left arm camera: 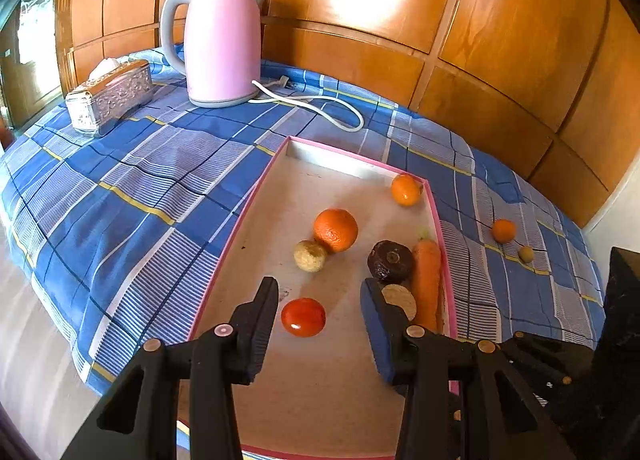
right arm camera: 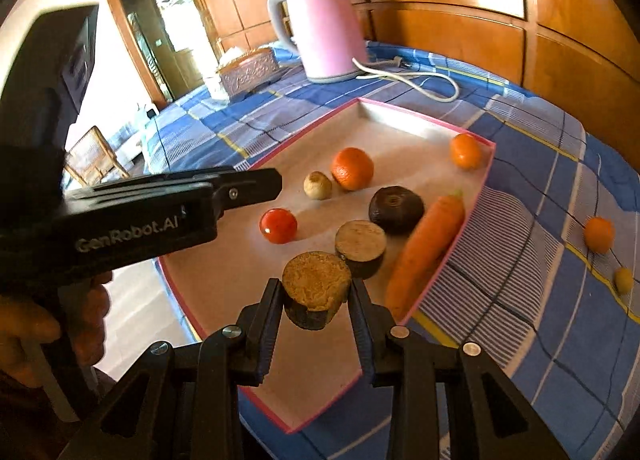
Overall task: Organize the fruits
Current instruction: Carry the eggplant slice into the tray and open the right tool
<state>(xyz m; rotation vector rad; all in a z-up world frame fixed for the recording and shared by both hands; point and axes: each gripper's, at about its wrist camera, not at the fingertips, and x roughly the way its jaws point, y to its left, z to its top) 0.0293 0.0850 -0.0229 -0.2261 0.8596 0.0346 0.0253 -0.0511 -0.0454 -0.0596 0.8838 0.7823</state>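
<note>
A: Two grippers are showing over the pink-rimmed tray point(right arm camera: 476, 196). What is the right gripper point(right arm camera: 316, 302) doing?

B: It is pinching a cut dark-skinned chunk point(right arm camera: 316, 292), tan crumbly face up, both pads touching its sides. Just ahead of it another cut chunk point(right arm camera: 360, 246) is lying on the tray, with a dark round vegetable point(right arm camera: 396, 208) and a carrot point(right arm camera: 428, 248) beyond and to the right.

A: And the left gripper point(left arm camera: 320, 292)?

B: It is hanging spread with nothing between its fingers, a red tomato point(left arm camera: 303, 317) lying just ahead and below.

A: Anything only one view is giving?

B: The right wrist view is showing the held chunk and a hand point(right arm camera: 52, 324) gripping the left tool; the left wrist view is showing neither. Both are showing the orange point(left arm camera: 335, 230), a small orange fruit point(left arm camera: 504, 230) on the checked cloth point(left arm camera: 120, 188), and the pink kettle point(left arm camera: 222, 42).
</note>
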